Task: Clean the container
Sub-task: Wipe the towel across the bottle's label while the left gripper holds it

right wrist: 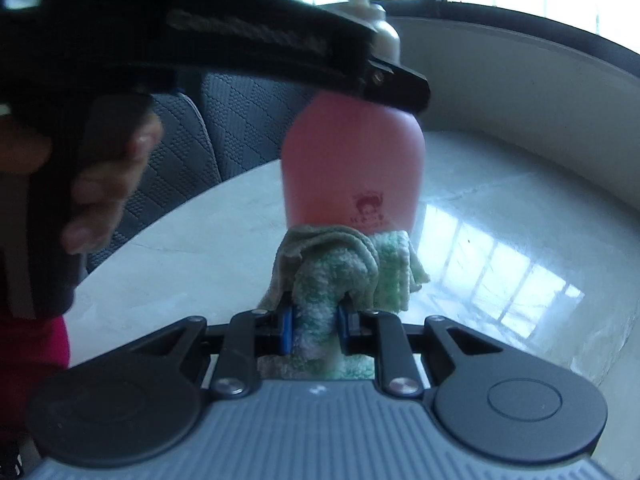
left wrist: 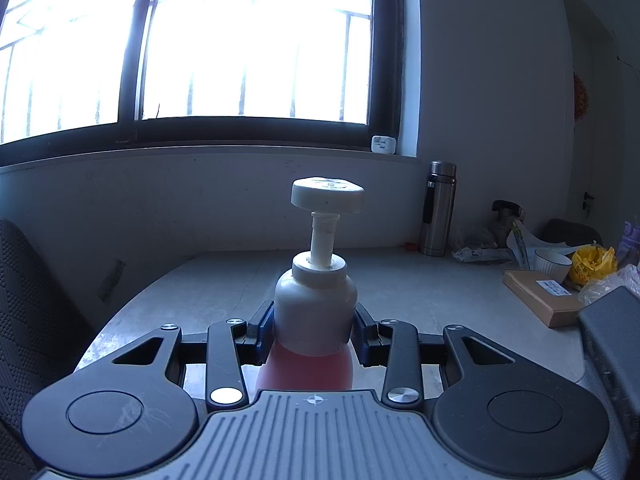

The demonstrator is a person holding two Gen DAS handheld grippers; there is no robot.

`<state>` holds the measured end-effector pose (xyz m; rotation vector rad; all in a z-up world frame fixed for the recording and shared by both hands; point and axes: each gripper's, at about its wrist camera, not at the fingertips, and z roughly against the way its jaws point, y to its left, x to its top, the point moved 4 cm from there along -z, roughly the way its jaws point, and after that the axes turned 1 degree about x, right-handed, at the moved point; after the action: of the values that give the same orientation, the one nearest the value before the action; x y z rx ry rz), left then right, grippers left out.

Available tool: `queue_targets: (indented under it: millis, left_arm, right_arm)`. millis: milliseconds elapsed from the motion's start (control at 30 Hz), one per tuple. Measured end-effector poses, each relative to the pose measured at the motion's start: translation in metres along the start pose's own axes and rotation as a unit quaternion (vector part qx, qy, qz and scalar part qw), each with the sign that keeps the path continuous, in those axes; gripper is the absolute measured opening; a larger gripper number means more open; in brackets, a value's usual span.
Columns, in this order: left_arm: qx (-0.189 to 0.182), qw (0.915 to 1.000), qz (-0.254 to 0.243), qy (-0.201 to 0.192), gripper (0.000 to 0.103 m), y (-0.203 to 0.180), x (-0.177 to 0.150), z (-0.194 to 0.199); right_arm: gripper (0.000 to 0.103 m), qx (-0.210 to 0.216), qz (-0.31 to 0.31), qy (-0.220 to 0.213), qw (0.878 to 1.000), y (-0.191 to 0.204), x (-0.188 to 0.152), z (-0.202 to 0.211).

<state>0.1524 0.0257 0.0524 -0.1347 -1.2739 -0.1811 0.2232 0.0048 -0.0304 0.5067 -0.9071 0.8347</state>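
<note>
Left wrist view: left gripper point(left wrist: 314, 326) clamped on the pump bottle point(left wrist: 316, 308), blue pads bearing on the white upper part just where it meets the pink body. Bottle upright, pump head raised and pointing at the window point(left wrist: 248, 40). Beyond it, the pale table point(left wrist: 420, 292); along its far right edge a steel flask point(left wrist: 438, 208), a white bowl point(left wrist: 552, 265), a yellow bag point(left wrist: 592, 264) and a cardboard box point(left wrist: 540, 296). Whether the bottle's base rests on the table cannot be told from here.

Right wrist view: right gripper point(right wrist: 314, 320) pinched shut on a green-and-white cloth point(right wrist: 340, 272), bunched ahead of the fingers. Cloth touches the bottle's lower front, just below the printed red mark. Left gripper crosses the top of the frame, held by a hand point(right wrist: 100, 184), gripping the bottle at the shoulder. Bottle sits near the table's rounded near edge, a grey quilted chair point(right wrist: 224, 128) behind. Picture somewhat blurred.

Judgement: wiping of the bottle's body is in hand, cloth on the lower wall. How much of the surface is already wiped cannot be told. Next move likely calls for steady cloth pressure along the pink wall while the left grip stops the bottle twisting or tipping.
</note>
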Motion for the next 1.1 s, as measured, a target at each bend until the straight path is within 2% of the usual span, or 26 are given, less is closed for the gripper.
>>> queue_targets:
  millis: [133,300,467,567,800,1100]
  left_arm:
    - [0.0,1.0,-0.001,0.0,0.039,-0.001,0.0,0.001]
    - [0.003,1.0,0.001,0.001,0.039,0.001,0.0,0.0]
    - [0.0,1.0,0.0,0.001,0.039,0.0,0.0,0.0]
    - [0.0,1.0,0.0,0.001,0.039,0.001,0.0,0.0]
    - [-0.002,1.0,-0.002,0.001,0.039,0.0,-0.001,0.001]
    - [-0.001,1.0,-0.001,0.0,0.039,-0.004,-0.001,0.0]
  right_arm:
    - [0.021,0.008,0.003,-0.019,1.0,0.007,0.003,0.008]
    - [0.021,0.024,-0.008,-0.072,0.997,0.01,0.008,0.025]
    - [0.021,0.034,-0.001,-0.106,0.994,0.015,0.0,0.054]
    - [0.021,0.042,0.003,-0.113,0.993,0.014,0.002,0.052]
    - [0.021,0.037,-0.002,-0.065,0.997,0.005,0.007,0.028]
    - [0.021,0.016,-0.025,-0.002,1.0,-0.007,-0.005,-0.001]
